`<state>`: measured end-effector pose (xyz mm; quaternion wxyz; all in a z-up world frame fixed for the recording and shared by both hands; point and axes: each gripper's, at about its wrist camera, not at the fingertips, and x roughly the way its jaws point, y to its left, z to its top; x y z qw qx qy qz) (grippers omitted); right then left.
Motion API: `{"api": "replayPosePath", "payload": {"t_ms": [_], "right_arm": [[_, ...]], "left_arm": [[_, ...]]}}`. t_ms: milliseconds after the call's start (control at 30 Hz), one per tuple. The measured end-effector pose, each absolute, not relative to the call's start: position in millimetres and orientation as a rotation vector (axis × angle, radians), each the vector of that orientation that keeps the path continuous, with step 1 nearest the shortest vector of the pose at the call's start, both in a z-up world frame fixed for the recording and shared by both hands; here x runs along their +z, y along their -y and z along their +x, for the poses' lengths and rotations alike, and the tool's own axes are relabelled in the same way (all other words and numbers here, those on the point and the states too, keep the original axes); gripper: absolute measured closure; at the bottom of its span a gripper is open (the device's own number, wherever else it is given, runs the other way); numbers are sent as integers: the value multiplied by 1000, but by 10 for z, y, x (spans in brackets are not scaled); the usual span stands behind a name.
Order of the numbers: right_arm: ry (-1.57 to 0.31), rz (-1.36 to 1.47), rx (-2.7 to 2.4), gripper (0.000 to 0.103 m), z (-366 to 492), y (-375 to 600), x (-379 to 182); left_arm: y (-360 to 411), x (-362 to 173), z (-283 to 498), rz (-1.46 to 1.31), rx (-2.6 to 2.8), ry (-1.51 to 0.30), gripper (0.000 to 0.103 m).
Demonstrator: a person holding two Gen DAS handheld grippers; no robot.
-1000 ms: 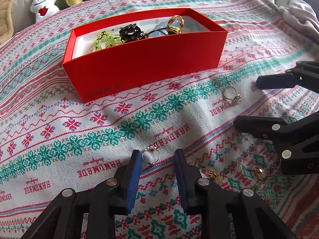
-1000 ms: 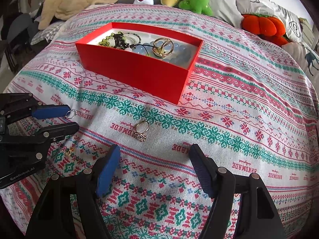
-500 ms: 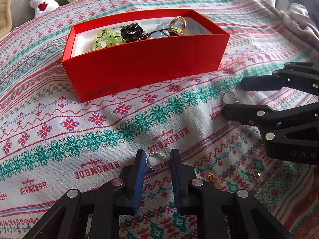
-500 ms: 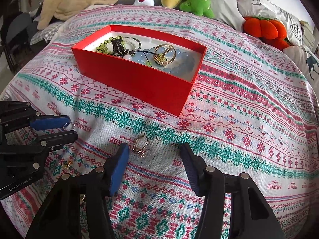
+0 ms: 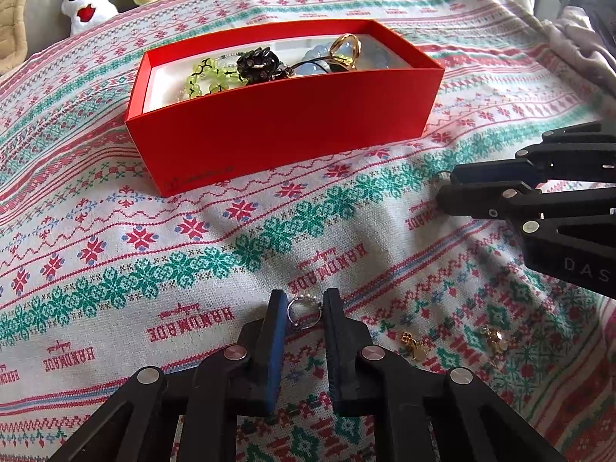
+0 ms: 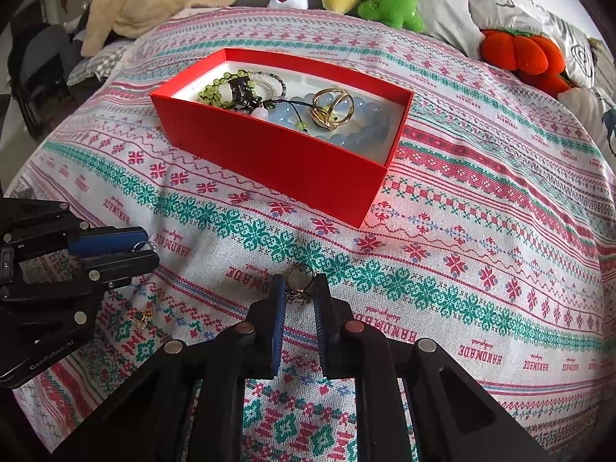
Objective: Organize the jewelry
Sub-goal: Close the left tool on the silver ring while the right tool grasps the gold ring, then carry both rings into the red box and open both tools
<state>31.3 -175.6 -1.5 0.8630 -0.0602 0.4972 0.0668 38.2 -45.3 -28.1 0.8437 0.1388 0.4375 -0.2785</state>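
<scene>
A thin silver ring with small beads [image 5: 304,312] lay on the patterned knitted bedspread [image 5: 231,254], pinched by the left gripper [image 5: 305,308]. A gold ring with a stone cluster [image 6: 299,283] sat pinched in the right gripper [image 6: 299,288]. The open red cardboard box [image 6: 292,161] stood beyond, clear cloth between.

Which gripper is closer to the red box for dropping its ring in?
Probably the right hand-held gripper: its gold ring sits nearer the red box than the left hand-held gripper with the silver ring.
</scene>
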Motion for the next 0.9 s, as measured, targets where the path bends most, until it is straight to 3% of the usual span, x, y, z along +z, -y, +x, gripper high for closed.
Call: {"api": "replayPosePath", "payload": {"t_ms": [900], "right_arm": [[-966, -40, 164, 89, 206, 1896, 382]], "left_arm": [[342, 48, 558, 220, -547, -896, 90]]}}
